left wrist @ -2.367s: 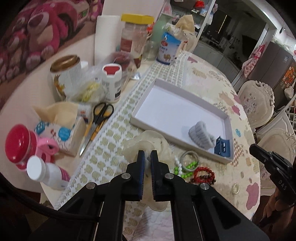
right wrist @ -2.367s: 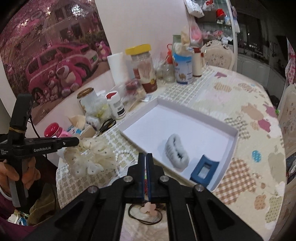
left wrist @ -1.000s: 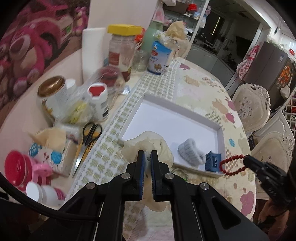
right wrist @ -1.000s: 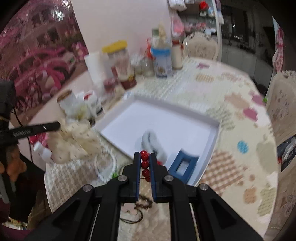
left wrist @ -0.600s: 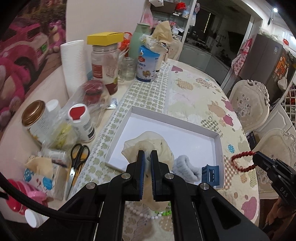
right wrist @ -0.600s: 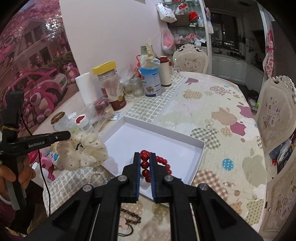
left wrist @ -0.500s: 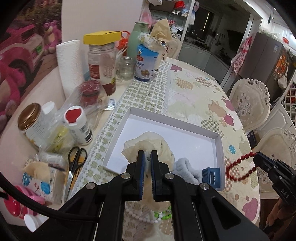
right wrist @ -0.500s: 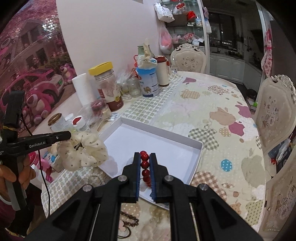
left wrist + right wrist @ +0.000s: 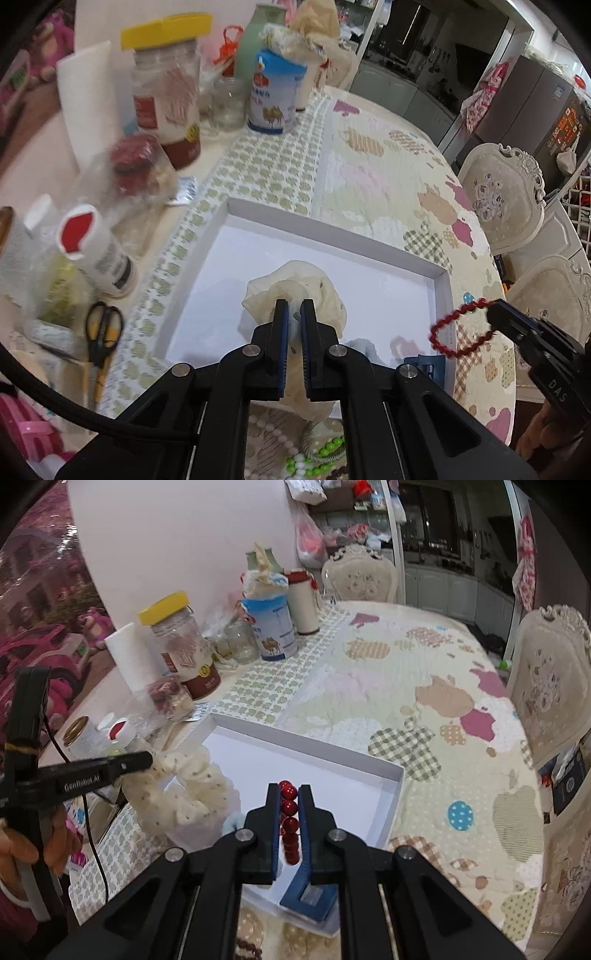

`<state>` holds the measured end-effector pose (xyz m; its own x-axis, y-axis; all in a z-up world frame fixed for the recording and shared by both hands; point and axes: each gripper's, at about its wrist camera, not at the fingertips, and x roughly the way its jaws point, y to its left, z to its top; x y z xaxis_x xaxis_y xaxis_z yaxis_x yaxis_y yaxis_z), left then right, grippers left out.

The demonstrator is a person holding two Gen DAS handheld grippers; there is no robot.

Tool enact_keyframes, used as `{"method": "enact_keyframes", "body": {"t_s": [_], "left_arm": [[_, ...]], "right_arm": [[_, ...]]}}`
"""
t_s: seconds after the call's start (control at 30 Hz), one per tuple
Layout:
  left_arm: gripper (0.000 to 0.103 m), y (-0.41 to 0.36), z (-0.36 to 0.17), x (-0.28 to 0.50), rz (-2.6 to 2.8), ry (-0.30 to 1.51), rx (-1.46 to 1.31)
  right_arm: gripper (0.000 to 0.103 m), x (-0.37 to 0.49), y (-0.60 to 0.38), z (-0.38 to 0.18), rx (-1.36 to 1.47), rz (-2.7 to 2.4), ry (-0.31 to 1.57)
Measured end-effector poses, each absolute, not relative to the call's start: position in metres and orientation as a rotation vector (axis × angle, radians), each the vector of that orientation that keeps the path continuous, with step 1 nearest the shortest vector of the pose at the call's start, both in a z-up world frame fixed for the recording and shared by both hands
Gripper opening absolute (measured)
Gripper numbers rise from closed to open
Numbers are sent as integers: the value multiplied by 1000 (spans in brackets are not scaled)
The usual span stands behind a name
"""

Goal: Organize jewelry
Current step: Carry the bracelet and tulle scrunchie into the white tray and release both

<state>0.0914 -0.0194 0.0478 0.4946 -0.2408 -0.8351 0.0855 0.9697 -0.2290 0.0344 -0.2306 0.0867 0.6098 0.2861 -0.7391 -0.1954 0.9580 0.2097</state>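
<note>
At frame centre, the left claw (image 9: 294, 310) pinches a cream scrunchie (image 9: 295, 282) and the right claw (image 9: 288, 794) grips a red bead bracelet (image 9: 288, 806) above the white tray (image 9: 306, 744).

A round table (image 9: 424, 657) fills the room's middle, draped in a cream patchwork cloth (image 9: 454, 698) with pink and checked patches. A white shallow tray (image 9: 332, 230) lies on it, near the front. Along the wall side stands a crowd: yellow-lidded jar (image 9: 177, 642), paper towel roll (image 9: 129, 657), small empty glass jar (image 9: 226, 103), blue camel-print tin (image 9: 273, 627), cream thermos (image 9: 303, 603). Nearer, a white bottle with red cap (image 9: 92, 251) and black-and-yellow scissors (image 9: 101, 332) lie beside the tray. In front of the tray, white and green bead strands (image 9: 314, 458) rest on the cloth.
</note>
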Motion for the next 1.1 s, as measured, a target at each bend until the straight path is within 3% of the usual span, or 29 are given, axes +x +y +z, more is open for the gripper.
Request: {"method": "enact_keyframes", "body": {"t_s": [0.3, 0.6, 0.67, 0.73, 0.83, 1.1], "left_arm": [[6, -15, -3, 102, -166, 1142, -158], [6, -16, -22, 98, -166, 1167, -163], [16, -15, -21, 98, -167, 1167, -170], [30, -15, -19, 96, -161, 1163, -168], [33, -12, -16, 93, -156, 1166, -177], [33, -6, 9, 70, -114, 1111, -144]], "right_arm": [[9, 77, -234, 28, 194, 247, 980], [9, 90, -266, -28, 215, 121, 1118], [10, 89, -263, -31, 189, 118, 1131], [18, 87, -261, -32, 171, 114, 1128], [31, 82, -260, -26, 177, 121, 1118], [35, 53, -254, 15, 194, 141, 1029]]}}
